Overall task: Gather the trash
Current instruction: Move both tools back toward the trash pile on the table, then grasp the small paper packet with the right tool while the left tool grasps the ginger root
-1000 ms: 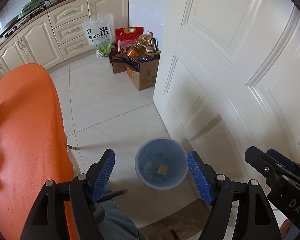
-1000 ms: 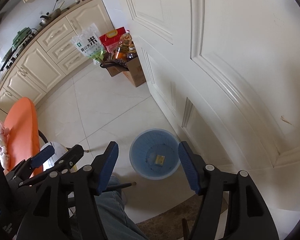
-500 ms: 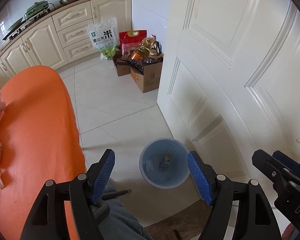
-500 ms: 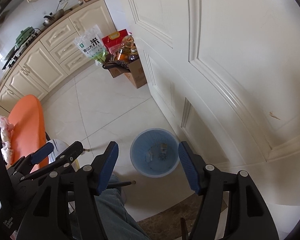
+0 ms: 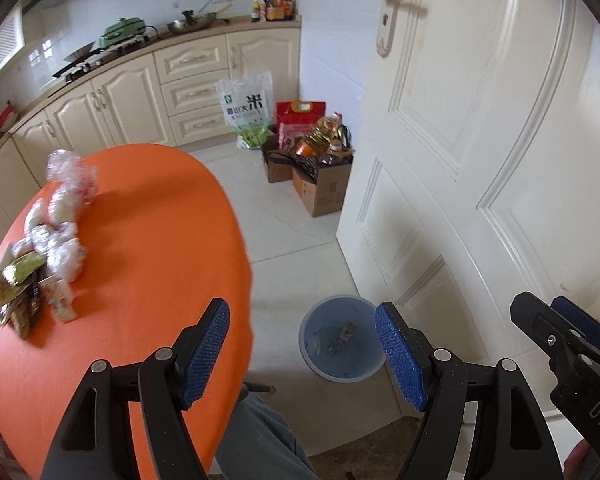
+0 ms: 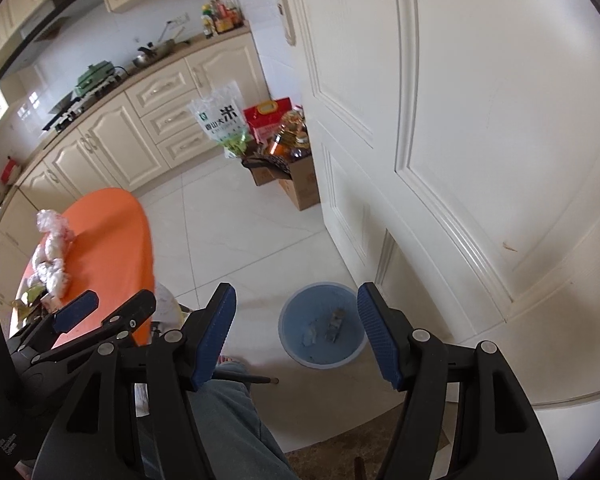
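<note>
On the white rice bag [image 5: 245,109] leaning against the kitchen drawers I read a large black "米" beside smaller characters too small to make out. On the body of my right gripper [image 5: 572,364], white letters "DAS" run up to the picture's edge.

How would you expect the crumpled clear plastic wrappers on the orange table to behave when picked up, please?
The crumpled plastic wrappers look thin and puffy, so probably very light and floppy, crushing between the fingers. Their glossy film may slip. Loosely piled on the orange table, neighbours might drag along.
</note>
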Demonstrator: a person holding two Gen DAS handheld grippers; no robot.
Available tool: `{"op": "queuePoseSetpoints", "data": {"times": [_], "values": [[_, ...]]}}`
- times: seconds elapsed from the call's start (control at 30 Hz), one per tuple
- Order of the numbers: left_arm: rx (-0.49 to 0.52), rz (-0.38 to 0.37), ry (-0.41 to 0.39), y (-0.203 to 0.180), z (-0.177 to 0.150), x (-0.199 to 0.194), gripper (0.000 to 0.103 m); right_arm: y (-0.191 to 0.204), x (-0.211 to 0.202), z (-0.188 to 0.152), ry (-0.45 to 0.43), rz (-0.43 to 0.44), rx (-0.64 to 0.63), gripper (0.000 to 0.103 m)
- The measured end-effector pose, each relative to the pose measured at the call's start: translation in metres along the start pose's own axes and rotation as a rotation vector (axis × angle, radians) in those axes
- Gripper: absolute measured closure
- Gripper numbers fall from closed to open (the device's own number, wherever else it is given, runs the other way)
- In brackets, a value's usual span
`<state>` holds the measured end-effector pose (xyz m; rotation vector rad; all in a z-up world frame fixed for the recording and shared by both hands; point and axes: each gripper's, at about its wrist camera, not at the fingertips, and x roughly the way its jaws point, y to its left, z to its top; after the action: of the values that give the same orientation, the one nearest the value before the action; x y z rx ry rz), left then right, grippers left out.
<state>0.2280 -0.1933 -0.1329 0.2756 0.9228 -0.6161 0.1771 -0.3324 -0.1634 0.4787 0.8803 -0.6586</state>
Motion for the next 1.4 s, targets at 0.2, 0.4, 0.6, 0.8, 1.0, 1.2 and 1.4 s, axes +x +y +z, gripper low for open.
{"op": "queuePoseSetpoints", "data": {"times": [0.2, 0.4, 0.6, 0.8, 1.0, 1.2, 1.4], "values": [[-0.069, 0.061, -0.08, 0.024, -0.043, -0.059, 0.024, 0.027, -0.04, -0.016, -0.071, 0.059, -0.066, 0.023], [-0.133, 0.14, -0.147, 0.049, -0.096, -0.116, 0.024, 0.062, -0.068, -0.04, -0.104, 0.114, -0.135, 0.015], [-0.215, 0.226, -0.19, 0.079, -0.145, -0.172, 0.02, 0.1, -0.086, -0.062, -0.129, 0.185, -0.189, 0.005], [-0.31, 0.313, -0.211, 0.113, -0.172, -0.203, 0.019, 0.143, -0.08, -0.072, -0.101, 0.25, -0.255, 0.003], [-0.379, 0.366, -0.2, 0.142, -0.165, -0.207, 0.016, 0.192, -0.059, -0.075, -0.058, 0.282, -0.334, 0.003], [-0.444, 0.376, -0.159, 0.186, -0.143, -0.185, 0.016, 0.251, -0.017, -0.071, 0.0, 0.294, -0.435, 0.003], [-0.513, 0.382, -0.086, 0.24, -0.121, -0.142, 0.016, 0.306, 0.041, -0.063, 0.069, 0.281, -0.499, 0.003]]}}
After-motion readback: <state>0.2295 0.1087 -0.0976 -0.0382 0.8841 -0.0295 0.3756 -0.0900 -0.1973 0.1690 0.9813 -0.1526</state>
